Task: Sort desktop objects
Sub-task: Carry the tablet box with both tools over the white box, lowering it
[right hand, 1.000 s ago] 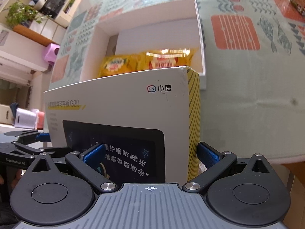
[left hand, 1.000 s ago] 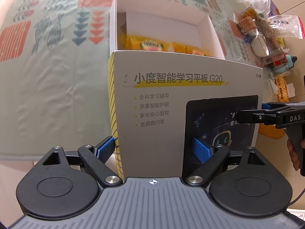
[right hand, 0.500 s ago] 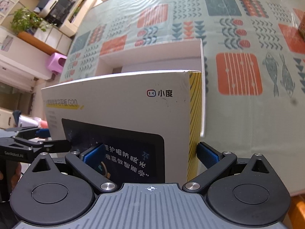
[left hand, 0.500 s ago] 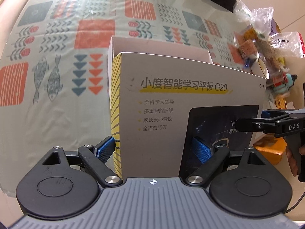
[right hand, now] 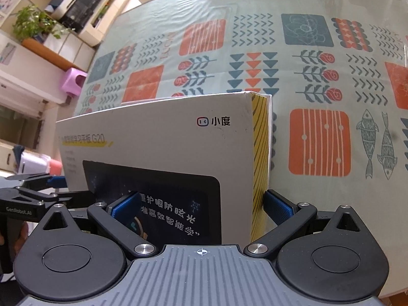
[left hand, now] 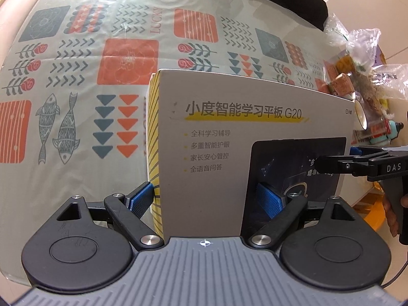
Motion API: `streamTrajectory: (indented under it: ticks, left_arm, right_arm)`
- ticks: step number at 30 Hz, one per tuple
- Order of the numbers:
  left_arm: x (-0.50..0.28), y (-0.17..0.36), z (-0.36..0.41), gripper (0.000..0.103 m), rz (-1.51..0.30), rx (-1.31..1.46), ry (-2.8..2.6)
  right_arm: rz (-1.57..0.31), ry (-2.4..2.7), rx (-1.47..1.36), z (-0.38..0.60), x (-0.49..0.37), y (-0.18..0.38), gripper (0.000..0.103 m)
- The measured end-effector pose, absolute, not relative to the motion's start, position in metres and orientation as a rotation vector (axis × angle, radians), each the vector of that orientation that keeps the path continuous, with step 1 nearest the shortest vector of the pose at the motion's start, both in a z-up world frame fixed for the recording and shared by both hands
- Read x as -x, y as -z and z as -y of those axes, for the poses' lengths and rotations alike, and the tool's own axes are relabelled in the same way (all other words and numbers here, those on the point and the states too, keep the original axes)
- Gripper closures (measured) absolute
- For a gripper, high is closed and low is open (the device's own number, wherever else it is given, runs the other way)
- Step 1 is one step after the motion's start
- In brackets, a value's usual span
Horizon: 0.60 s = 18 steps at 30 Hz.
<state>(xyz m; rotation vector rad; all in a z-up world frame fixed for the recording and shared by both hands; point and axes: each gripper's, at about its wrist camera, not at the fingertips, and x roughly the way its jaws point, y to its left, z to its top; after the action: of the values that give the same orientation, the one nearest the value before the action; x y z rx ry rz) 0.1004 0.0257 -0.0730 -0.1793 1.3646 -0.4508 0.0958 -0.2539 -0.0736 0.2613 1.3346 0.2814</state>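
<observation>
- Lid (left hand: 229,137) came down flat since a second ago; the open white tray and its yellow snack packs, seen then, were covered.
- Print read "小度智能学习平板 G20" and "小度"; the other tool read "DAS", and "GenRobot.AI" from the right wrist.
- Grey face, yellow striped side, dark tablet picture.
- Left gripper (left hand: 204,199) was clamped on the lid's near left corner, right gripper (right hand: 201,206) on its near right corner.
- Box sat at the near edge of the patterned tablecloth (left hand: 76,81); bagged clutter (left hand: 357,76) lay along the right edge.
</observation>
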Motion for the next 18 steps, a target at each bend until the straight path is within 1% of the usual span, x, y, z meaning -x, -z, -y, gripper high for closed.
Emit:
streamTrajectory:
  ticks: [18]
  left_arm:
    - [-0.143, 0.081, -0.007, 0.0, -1.425, 0.128, 0.435]
  right_arm:
    - [-1.393, -0.297, -0.292, 0.265, -0.132, 0.097, 0.0]
